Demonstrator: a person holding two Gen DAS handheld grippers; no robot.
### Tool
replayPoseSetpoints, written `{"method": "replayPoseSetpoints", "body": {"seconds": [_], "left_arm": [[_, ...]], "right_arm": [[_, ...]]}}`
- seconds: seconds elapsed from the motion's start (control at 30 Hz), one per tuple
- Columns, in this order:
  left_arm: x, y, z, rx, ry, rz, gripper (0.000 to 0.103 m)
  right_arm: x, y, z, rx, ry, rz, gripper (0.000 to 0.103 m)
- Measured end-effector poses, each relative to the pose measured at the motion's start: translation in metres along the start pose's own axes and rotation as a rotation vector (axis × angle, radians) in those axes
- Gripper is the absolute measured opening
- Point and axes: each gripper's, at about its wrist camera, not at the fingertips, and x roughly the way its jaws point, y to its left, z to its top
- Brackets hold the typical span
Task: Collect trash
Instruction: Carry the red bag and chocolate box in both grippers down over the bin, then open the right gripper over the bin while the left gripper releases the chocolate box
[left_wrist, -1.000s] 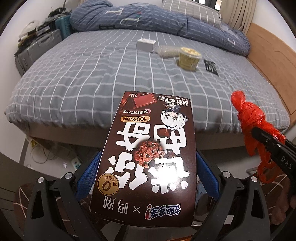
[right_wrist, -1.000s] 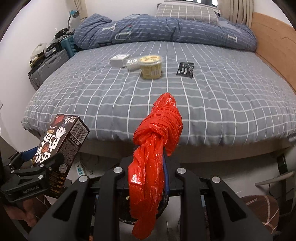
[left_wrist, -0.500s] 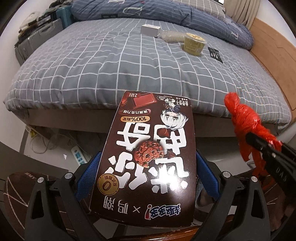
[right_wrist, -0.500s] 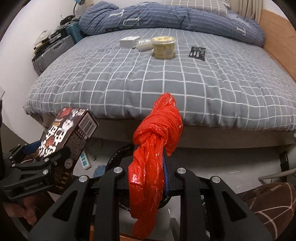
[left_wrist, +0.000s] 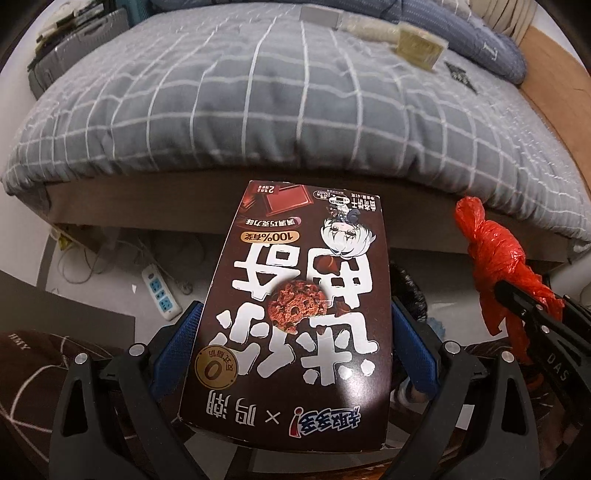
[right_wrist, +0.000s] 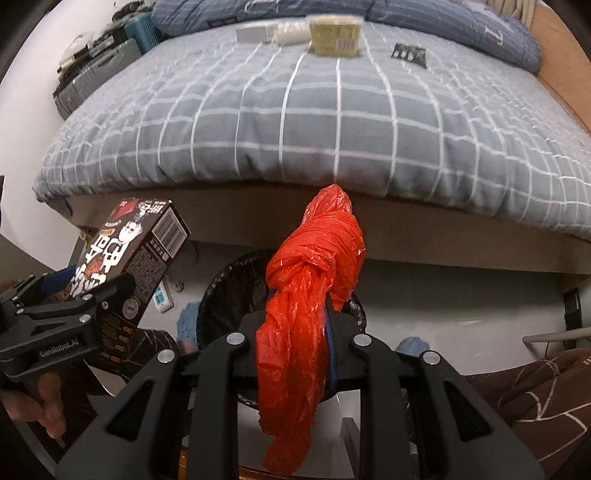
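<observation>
The left gripper (left_wrist: 295, 354) pinches a dark brown cookie box (left_wrist: 299, 317) between its blue pads (left_wrist: 177, 343); the box stands tilted, its printed face toward the camera, with the text upside down in the left wrist view. In the right wrist view the same box (right_wrist: 129, 254) shows at the left, with a barcode on its upper end, and a hand (right_wrist: 37, 402) holds the gripper's handle below it.

The right gripper (right_wrist: 295, 354) is pressed together on a knotted red plastic bag (right_wrist: 314, 295); the knot sticks up past the fingertips and the loose tail hangs down toward the camera. In the left wrist view this bag (left_wrist: 495, 258) shows at the right side, held by black fingers (left_wrist: 524, 306).

Below the red bag there is a bin with a black liner (right_wrist: 232, 288), on the floor just in front of the bed (right_wrist: 295, 122); both grippers point down near it. A white power strip (left_wrist: 160, 291) lies on the floor beside the bed frame.

More trash lies on the far part of the grey checked cover: a yellow tub (right_wrist: 334, 35), a small white box (right_wrist: 255, 33), a clear wrapper (right_wrist: 293, 31) between them, and a black packet (right_wrist: 410, 53) to the right; all are well apart from the grippers. A suitcase (right_wrist: 99, 68) stands to the left of the bed.
</observation>
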Motion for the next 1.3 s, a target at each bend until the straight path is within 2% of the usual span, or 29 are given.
{"method": "replayPoseSetpoints", "body": {"seconds": [0.4, 0.5, 0.63, 0.7, 0.77, 0.83, 0.97, 1.17, 1.3], "left_arm": [[-0.001, 0.024, 0.002, -0.058, 0.039, 0.044, 0.093], [-0.001, 0.022, 0.003, -0.066, 0.046, 0.046, 0.093], [-0.004, 0.021, 0.004, -0.071, 0.044, 0.046, 0.093], [-0.005, 0.020, 0.003, -0.069, 0.045, 0.050, 0.093], [-0.003, 0.022, 0.004, -0.069, 0.051, 0.057, 0.093], [-0.003, 0.022, 0.003, -0.065, 0.051, 0.063, 0.093], [-0.001, 0.018, 0.004, -0.048, 0.058, 0.053, 0.093], [-0.003, 0.018, 0.005, -0.018, 0.052, 0.025, 0.093], [-0.003, 0.018, 0.005, 0.002, 0.058, 0.002, 0.093]], "right_arm": [[0.047, 0.041, 0.000, -0.089, 0.095, 0.056, 0.022], [0.053, 0.048, 0.000, -0.114, 0.089, 0.034, 0.025], [0.060, 0.047, -0.001, -0.120, 0.094, 0.031, 0.037], [0.060, 0.047, -0.001, -0.121, 0.088, 0.032, 0.049], [0.057, 0.045, -0.001, -0.116, 0.069, 0.023, 0.071], [0.054, 0.042, 0.000, -0.112, 0.043, 0.012, 0.078], [0.049, 0.032, 0.002, -0.120, 0.013, -0.020, 0.090], [0.035, 0.000, 0.007, -0.058, -0.023, -0.064, 0.095], [0.026, -0.023, 0.007, -0.030, -0.035, -0.098, 0.095]]}}
